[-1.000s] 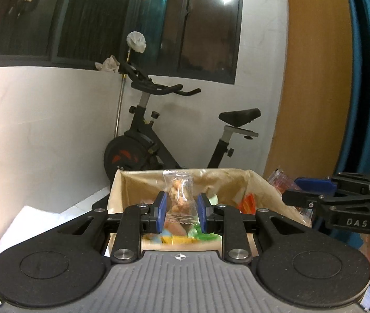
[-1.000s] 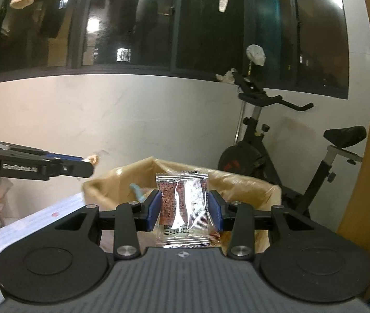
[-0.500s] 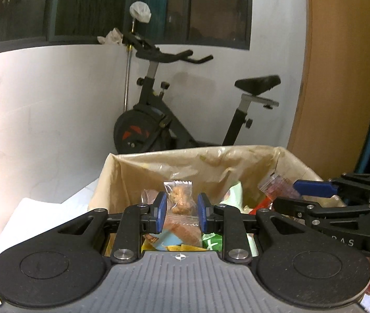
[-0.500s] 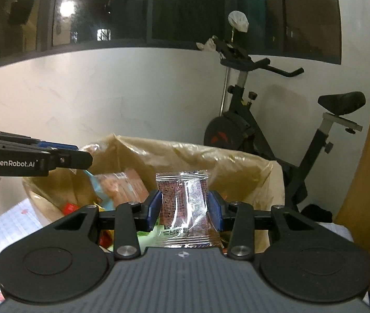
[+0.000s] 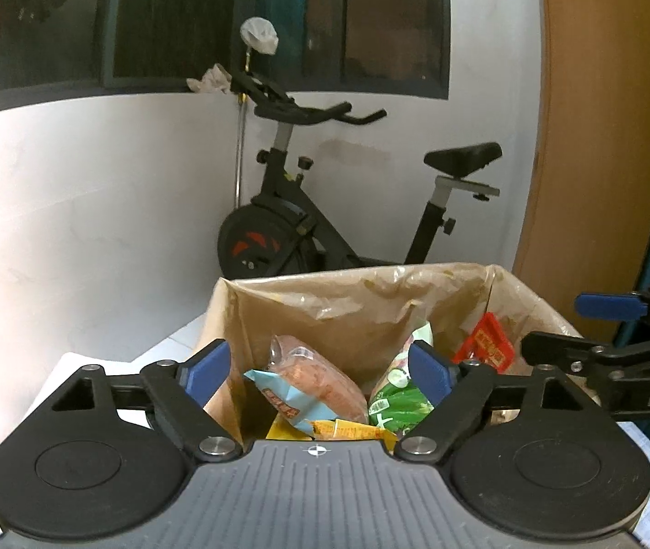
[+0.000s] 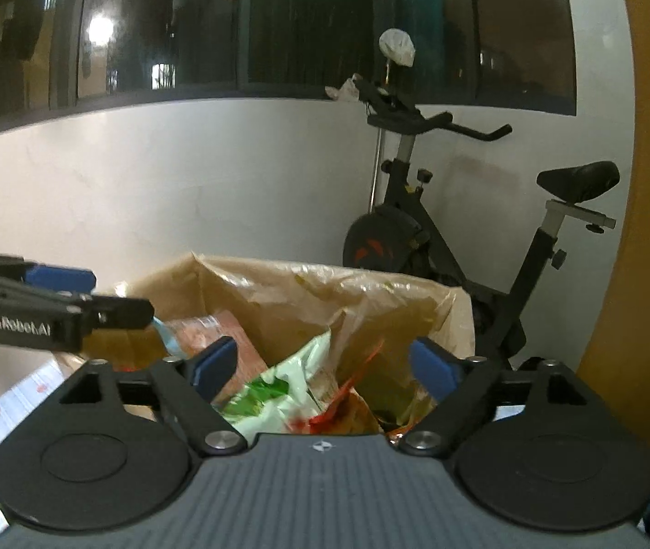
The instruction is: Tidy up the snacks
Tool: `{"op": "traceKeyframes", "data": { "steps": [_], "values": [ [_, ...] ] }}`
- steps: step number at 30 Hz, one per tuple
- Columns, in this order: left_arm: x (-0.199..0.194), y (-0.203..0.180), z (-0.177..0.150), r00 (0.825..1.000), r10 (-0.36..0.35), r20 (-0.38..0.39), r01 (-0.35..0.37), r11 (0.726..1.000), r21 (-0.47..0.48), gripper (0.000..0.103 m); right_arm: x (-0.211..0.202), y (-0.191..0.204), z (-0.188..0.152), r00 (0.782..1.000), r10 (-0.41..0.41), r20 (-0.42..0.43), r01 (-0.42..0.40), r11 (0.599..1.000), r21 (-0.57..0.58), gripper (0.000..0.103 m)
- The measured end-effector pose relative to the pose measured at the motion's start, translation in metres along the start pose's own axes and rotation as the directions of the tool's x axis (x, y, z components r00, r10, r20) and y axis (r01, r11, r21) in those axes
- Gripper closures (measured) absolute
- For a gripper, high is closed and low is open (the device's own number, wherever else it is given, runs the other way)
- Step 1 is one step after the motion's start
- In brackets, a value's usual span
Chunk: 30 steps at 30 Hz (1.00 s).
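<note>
The left tool (image 5: 318,368) stands wide, its jaws having just been opening, with nothing pressed between its blue pads (image 5: 206,368); the right tool (image 6: 322,368) likewise has just spread wide and grips nothing. Both hang over the near rim of a box (image 5: 361,306) lined with a crinkled brown bag. Below and just beyond the left tool lie the snacks: a light blue packet (image 5: 286,395), a clear pack of reddish pieces (image 5: 313,373), a green and white pouch (image 5: 398,393) and a red packet (image 5: 487,343) nearer the right wall. Well behind the box, an exercise bike (image 5: 293,224) stands against the white wall.
</note>
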State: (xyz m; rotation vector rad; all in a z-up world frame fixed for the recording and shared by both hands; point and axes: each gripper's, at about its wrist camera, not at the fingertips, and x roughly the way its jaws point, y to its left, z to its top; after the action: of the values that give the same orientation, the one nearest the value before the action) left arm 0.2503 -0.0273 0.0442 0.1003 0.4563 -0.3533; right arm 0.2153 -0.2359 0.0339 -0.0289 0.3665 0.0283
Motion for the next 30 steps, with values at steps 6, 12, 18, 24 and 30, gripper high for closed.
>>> {"op": "traceKeyframes", "data": {
  "steps": [6,12,18,24,30],
  "values": [
    [-0.039,-0.002,0.007,0.998,0.043,0.049,-0.043,0.999,0.007,0.01,-0.033,0.003,0.014,0.999,0.035,0.031,-0.038,0.996,0.084,0.004],
    [-0.084,-0.007,0.01,0.989,0.112,0.096,-0.115,0.993,0.024,0.008,-0.072,0.017,0.023,0.999,0.01,0.044,-0.014,0.994,0.107,0.001],
    [-0.135,-0.008,0.012,0.982,0.133,0.137,-0.134,0.991,-0.006,0.008,-0.118,0.035,0.027,0.997,-0.005,0.083,-0.002,0.996,0.085,0.0],
    [-0.179,-0.01,0.012,0.969,0.193,0.155,-0.189,0.981,-0.043,0.008,-0.155,0.059,0.026,0.991,-0.087,0.106,0.083,0.996,0.045,0.0],
    [-0.199,-0.013,0.009,0.967,0.201,0.16,-0.196,0.98,-0.042,0.008,-0.176,0.071,0.018,0.991,-0.056,0.122,0.049,0.997,0.064,0.0]
  ]
}}
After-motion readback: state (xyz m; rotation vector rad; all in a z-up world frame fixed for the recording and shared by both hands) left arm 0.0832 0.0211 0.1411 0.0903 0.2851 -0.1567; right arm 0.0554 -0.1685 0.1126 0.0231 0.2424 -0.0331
